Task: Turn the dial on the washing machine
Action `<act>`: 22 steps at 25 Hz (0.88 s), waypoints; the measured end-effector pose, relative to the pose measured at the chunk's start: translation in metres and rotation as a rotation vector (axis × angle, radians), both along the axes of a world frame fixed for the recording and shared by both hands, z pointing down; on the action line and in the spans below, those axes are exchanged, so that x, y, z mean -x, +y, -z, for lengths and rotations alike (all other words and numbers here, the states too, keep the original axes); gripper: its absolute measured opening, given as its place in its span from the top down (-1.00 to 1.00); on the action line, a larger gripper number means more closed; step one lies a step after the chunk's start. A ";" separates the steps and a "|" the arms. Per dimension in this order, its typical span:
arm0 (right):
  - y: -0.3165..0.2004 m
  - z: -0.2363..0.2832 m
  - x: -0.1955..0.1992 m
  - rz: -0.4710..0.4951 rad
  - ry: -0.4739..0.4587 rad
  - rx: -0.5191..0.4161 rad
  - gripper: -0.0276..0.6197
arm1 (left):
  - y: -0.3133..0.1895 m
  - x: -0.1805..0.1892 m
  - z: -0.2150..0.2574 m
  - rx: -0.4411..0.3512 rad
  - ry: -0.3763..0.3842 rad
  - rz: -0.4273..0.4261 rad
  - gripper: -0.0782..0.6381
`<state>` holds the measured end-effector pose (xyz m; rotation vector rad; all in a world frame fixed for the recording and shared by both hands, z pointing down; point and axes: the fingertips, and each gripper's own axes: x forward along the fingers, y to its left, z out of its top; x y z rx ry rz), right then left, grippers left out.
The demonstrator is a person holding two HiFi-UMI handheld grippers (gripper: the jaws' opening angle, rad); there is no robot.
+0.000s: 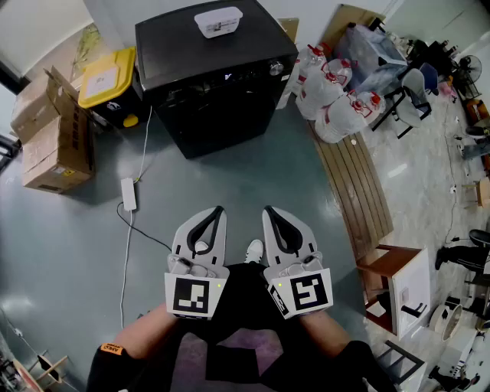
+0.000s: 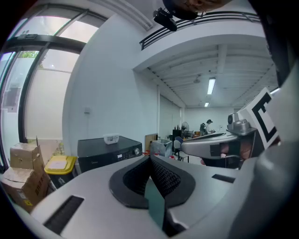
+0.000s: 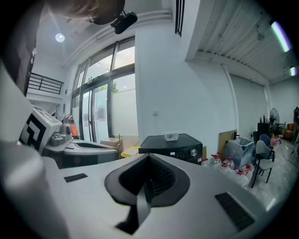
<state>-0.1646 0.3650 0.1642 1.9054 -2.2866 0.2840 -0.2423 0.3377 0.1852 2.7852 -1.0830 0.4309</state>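
Note:
A black washing machine (image 1: 207,76) stands on the floor at the top centre of the head view, well ahead of both grippers. Its silver dial (image 1: 276,68) sits at the right end of the front panel; the dial (image 3: 194,151) also shows in the right gripper view, and small in the left gripper view as the dial (image 2: 137,151). My left gripper (image 1: 219,210) and right gripper (image 1: 268,210) are held side by side low in the head view, both shut with nothing between the jaws. Neither touches the machine.
A white tub (image 1: 218,21) rests on the machine's lid. A yellow-lidded bin (image 1: 107,78) and cardboard boxes (image 1: 50,130) stand to its left, several water jugs (image 1: 337,92) to its right. A white adapter with its cable (image 1: 129,194) lies on the floor; wooden planks (image 1: 356,184) lie at right.

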 end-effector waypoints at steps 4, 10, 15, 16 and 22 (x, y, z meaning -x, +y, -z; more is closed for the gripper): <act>0.000 -0.002 0.000 -0.003 0.001 -0.005 0.88 | -0.001 -0.001 0.000 -0.016 0.008 -0.003 0.74; 0.004 0.000 -0.004 -0.007 -0.003 -0.010 0.88 | 0.003 -0.006 0.001 -0.015 0.009 -0.007 0.74; 0.009 0.004 -0.010 -0.007 -0.028 -0.015 0.88 | 0.008 -0.011 0.003 -0.023 0.011 -0.010 0.74; 0.010 0.004 -0.012 -0.010 -0.035 -0.017 0.88 | 0.009 -0.013 0.004 -0.025 0.011 -0.011 0.74; 0.017 0.005 -0.030 -0.020 -0.048 -0.029 0.87 | 0.016 -0.027 0.007 -0.040 0.010 -0.005 0.74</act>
